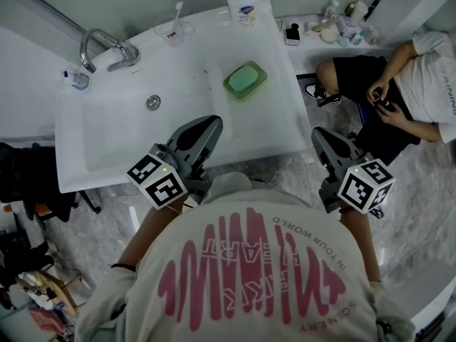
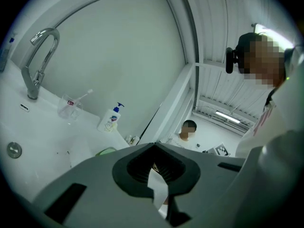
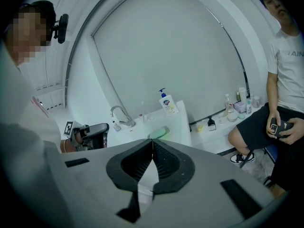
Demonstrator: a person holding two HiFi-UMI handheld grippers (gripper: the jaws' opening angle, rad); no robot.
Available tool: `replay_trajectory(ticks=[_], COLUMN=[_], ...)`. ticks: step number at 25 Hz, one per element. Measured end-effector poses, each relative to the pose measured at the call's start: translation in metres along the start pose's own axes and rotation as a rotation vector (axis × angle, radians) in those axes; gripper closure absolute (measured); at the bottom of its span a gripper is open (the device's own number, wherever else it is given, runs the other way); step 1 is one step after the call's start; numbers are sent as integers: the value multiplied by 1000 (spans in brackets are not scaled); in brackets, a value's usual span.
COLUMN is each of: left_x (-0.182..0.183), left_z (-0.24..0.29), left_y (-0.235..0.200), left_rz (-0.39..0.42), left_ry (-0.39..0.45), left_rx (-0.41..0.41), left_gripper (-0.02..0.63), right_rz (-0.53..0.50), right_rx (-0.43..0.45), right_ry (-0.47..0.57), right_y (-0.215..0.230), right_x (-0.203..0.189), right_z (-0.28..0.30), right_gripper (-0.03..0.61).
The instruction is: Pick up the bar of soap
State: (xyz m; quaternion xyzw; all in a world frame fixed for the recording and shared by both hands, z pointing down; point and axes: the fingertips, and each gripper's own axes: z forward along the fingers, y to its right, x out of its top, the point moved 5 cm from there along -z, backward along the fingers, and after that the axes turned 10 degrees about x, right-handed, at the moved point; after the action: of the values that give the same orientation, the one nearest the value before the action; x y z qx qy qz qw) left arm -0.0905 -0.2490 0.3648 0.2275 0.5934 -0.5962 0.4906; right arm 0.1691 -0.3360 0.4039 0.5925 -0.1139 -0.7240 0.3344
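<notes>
Right of the tap (image 1: pixel 107 48), on the white counter (image 1: pixel 279 120), the green soap (image 1: pixel 246 79) lies in its dish, its long axis slanting up and away from the tap. My left tool (image 1: pixel 209 125), clenched and empty, is nearer it; my right tool (image 1: pixel 320 137) hangs past the counter's edge. Left gripper view: jaws pressed together, soap (image 2: pixel 105 151) peeking just above them, tapward. Right gripper view: jaws clenched on nothing, soap (image 3: pixel 159 133) straight ahead.
</notes>
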Motion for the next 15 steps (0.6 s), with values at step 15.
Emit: replay_trajectory(ticks=[15], left_x=[14], left_z=[108], left_y=[-46], left_rz=[252], left_ry=[-253], left_rx=[37], left_gripper=[419], right_rz=[105], right_rx=[-68], right_ry=[59], right_y=[20], right_x=[-2], right_z=[8], right_gripper=[565])
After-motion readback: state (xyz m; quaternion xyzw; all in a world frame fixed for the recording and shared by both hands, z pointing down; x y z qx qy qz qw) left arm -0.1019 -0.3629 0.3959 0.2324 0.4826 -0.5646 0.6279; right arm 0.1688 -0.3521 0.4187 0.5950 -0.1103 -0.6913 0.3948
